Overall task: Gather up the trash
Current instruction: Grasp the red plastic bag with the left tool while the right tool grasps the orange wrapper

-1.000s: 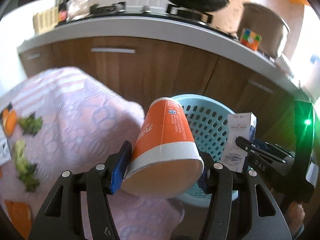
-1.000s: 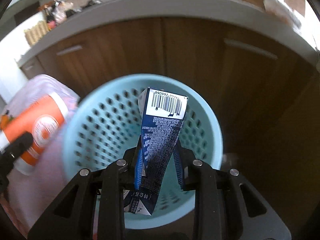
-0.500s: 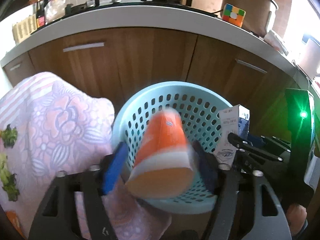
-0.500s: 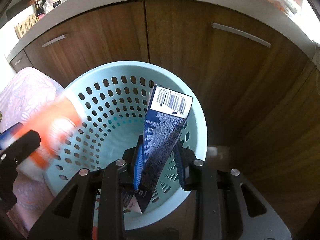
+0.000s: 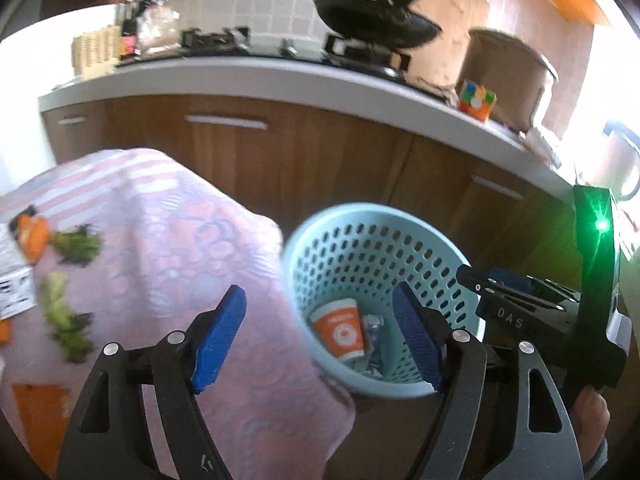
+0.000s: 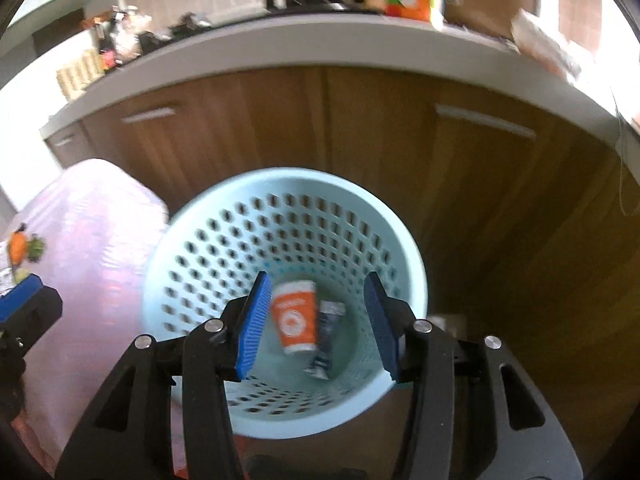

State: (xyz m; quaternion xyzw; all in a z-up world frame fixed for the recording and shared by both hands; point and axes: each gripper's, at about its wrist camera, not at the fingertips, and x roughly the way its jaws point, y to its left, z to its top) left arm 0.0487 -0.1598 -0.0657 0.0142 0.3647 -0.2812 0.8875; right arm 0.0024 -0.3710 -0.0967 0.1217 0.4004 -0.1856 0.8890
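An orange paper cup (image 6: 295, 316) and a dark blue carton (image 6: 327, 336) lie at the bottom of the light blue perforated basket (image 6: 200, 264). The cup (image 5: 339, 329), the carton (image 5: 372, 340) and the basket (image 5: 352, 248) also show in the left wrist view. My right gripper (image 6: 316, 320) is open and empty above the basket. My left gripper (image 5: 320, 336) is open and empty, over the basket's left rim and the table edge. The right gripper shows in the left wrist view (image 5: 504, 292).
A table with a pink floral cloth (image 5: 160, 240) stands left of the basket, with vegetable scraps (image 5: 64, 304) and orange peel (image 5: 30, 232) on it. Brown cabinets (image 6: 360, 132) and a counter with a pan (image 5: 372, 20), pot and colour cube (image 5: 476, 100) stand behind.
Both grippers have opened. The orange cup left my left gripper and the carton left my right gripper; both now lie in the basket. Both grippers have pulled up and back.
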